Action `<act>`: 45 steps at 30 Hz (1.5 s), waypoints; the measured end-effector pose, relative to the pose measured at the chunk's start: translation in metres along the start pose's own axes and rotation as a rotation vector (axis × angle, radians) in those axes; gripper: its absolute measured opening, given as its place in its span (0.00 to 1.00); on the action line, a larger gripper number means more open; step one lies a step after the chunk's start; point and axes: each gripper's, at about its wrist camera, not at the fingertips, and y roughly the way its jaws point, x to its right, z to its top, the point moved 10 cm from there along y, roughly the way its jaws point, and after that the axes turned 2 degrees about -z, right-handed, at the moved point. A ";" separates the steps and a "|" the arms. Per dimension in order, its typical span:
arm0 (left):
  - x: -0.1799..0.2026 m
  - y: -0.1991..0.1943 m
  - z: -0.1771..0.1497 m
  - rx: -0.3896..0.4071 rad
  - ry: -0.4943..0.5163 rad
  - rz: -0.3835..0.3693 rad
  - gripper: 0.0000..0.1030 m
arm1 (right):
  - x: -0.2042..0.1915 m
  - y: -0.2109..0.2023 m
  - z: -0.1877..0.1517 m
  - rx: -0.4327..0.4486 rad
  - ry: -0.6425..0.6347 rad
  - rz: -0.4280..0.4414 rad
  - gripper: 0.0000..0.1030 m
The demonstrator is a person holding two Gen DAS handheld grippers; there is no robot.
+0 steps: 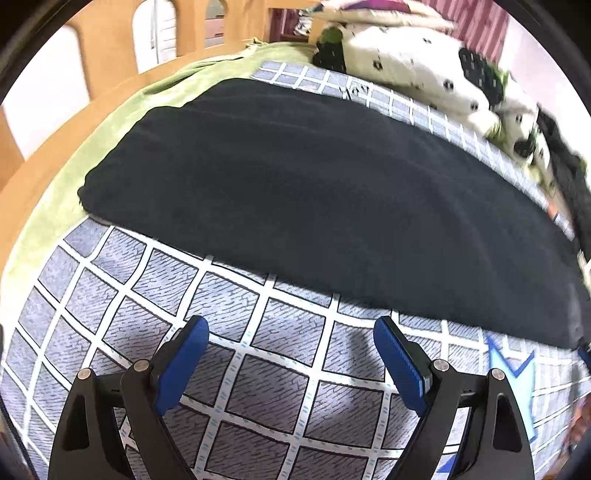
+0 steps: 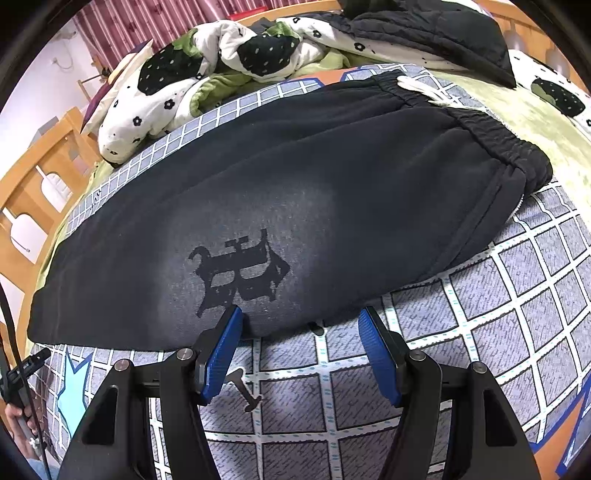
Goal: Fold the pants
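Black pants (image 2: 295,192) lie flat on the checked bed cover, folded lengthwise, with the elastic waistband (image 2: 509,147) at the right and a dark printed letter on a faded grey patch (image 2: 240,273) near the front edge. They also show in the left wrist view (image 1: 314,192), leg end at the left. My right gripper (image 2: 299,325) is open, its blue fingertips at the pants' near edge. My left gripper (image 1: 291,332) is open and empty, a little short of the pants' near edge.
A grey-and-white checked cover (image 1: 258,387) lies over a green sheet (image 1: 122,122). A crumpled white quilt with black spots (image 2: 207,74) and a dark garment (image 2: 424,33) lie at the far side. A wooden bed rail (image 1: 55,147) runs along the left.
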 end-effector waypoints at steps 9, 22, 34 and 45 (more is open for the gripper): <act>-0.025 0.015 0.032 0.035 -0.187 -0.183 0.86 | 0.020 0.005 0.006 0.020 0.074 0.025 0.63; -0.047 0.002 0.080 0.122 -0.180 -0.039 0.08 | 0.040 0.010 0.047 0.104 0.263 0.122 0.17; 0.000 -0.029 0.206 0.320 -0.039 0.031 0.08 | -0.007 -0.037 0.162 0.228 0.137 0.161 0.15; 0.015 0.095 0.261 0.282 -0.024 0.167 0.08 | -0.024 0.074 0.237 0.189 0.108 0.108 0.16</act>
